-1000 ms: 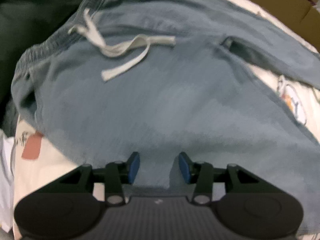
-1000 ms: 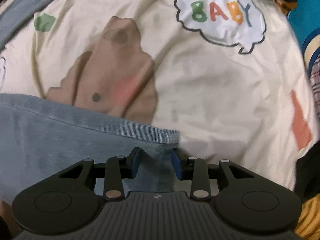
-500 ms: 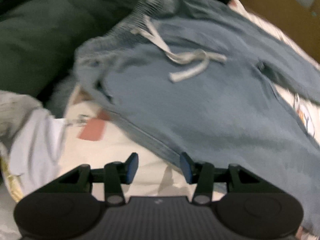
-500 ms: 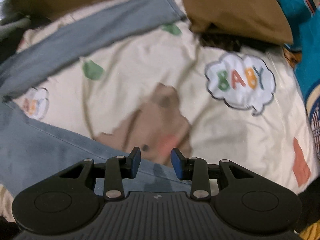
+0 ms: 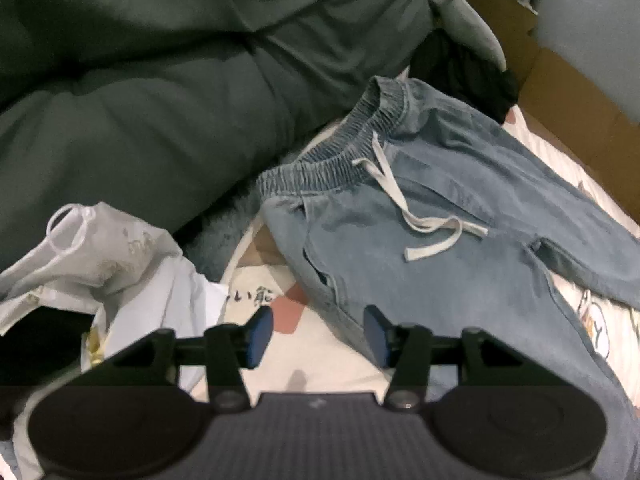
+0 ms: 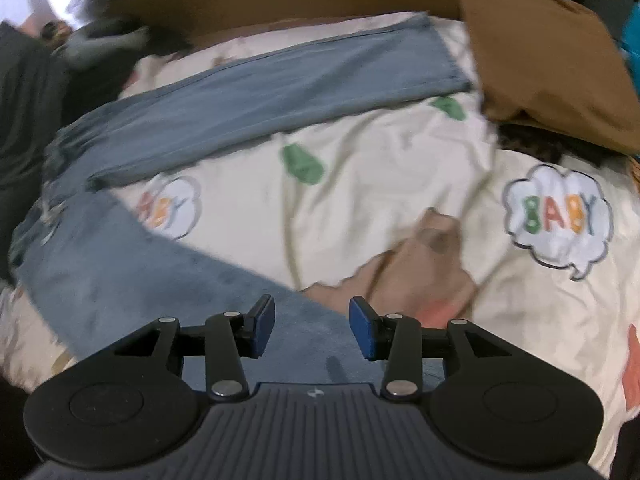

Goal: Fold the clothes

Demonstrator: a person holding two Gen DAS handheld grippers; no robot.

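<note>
trousers (image 5: 460, 264) of washed blue cloth lay spread on the cream printed sheet (image 5: 320, 344), and in your left wrist view their elastic waistband (image 5: 340, 152) sat at the far end against the dark green bedding (image 5: 140, 100), with the white drawstring (image 5: 404, 208) loose across the front. your left gripper (image 5: 318, 334) hung above the near side seam, its jaws spread and having just been opening, with nothing pinched between them; only sheet and the trousers' edge showed below the gap. a crumpled white garment (image 5: 112, 264) waited just beside the trousers on the left.

in your right wrist view the two legs ran apart like a v: the far leg (image 6: 272, 92) stretched flat up to its hem near the brown cloth (image 6: 540, 64), and the near leg (image 6: 160, 280) passed under your right gripper (image 6: 312, 328). those jaws were also spread, had just been opening, and held nothing; the blue pads (image 6: 364, 332) stood clear above the cloth. the sheet's "baby" cloud print (image 6: 556, 216) lay bare to the right.

by my reading you were only at the laying-out stage: the trousers were flat and smoothed, but no fold was made. left to do, i judged, was bringing one leg over the other, then folding the length up toward the waistband, and after that the white garment.
</note>
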